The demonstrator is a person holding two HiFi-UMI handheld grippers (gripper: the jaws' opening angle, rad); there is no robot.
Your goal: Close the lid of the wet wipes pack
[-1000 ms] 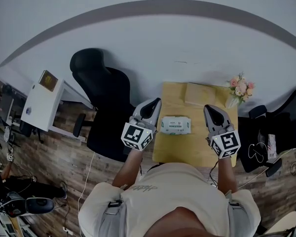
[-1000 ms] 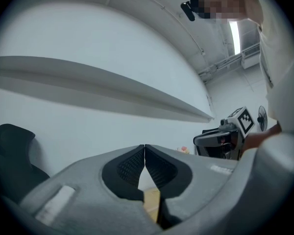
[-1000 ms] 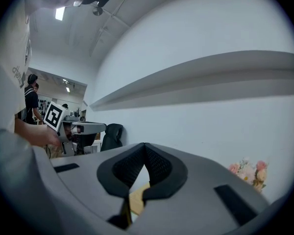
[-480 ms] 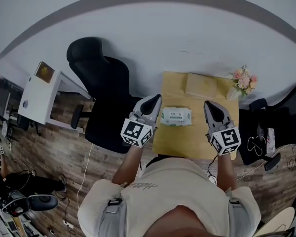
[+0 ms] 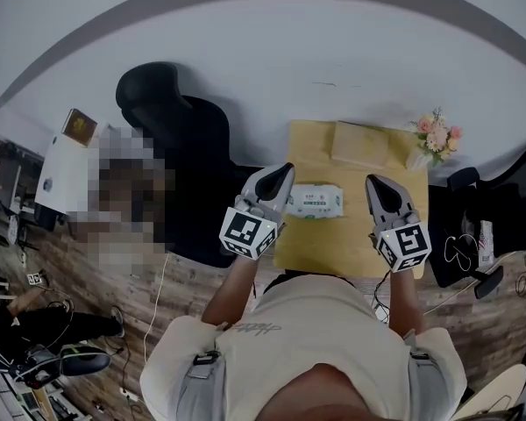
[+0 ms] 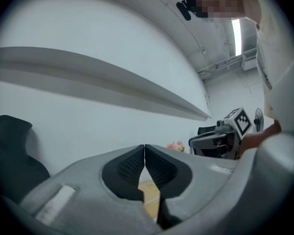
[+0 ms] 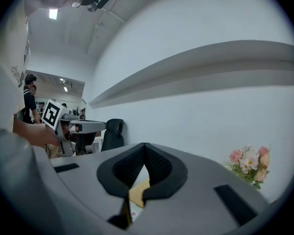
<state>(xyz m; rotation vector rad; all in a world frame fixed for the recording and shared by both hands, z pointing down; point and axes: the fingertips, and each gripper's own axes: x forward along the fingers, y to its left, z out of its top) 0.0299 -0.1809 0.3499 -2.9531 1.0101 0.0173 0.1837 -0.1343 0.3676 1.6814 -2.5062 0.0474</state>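
The white wet wipes pack with a green label lies flat in the middle of a small wooden table. From above I cannot tell how its lid stands. My left gripper hovers at the pack's left end with its jaws pressed together and nothing between them. My right gripper is held a little to the pack's right, also shut and empty. Each gripper view looks over the table toward the wall: the left gripper sees the right gripper, and the right gripper sees the left gripper.
A flat tan box lies at the table's back edge, with a small bunch of flowers at the back right corner. A black office chair stands to the left of the table, another black chair to the right, and a white side table far left.
The head view has shifted a little, so the table sits slightly higher in the picture. Both grippers stay shut on either side of the pack.
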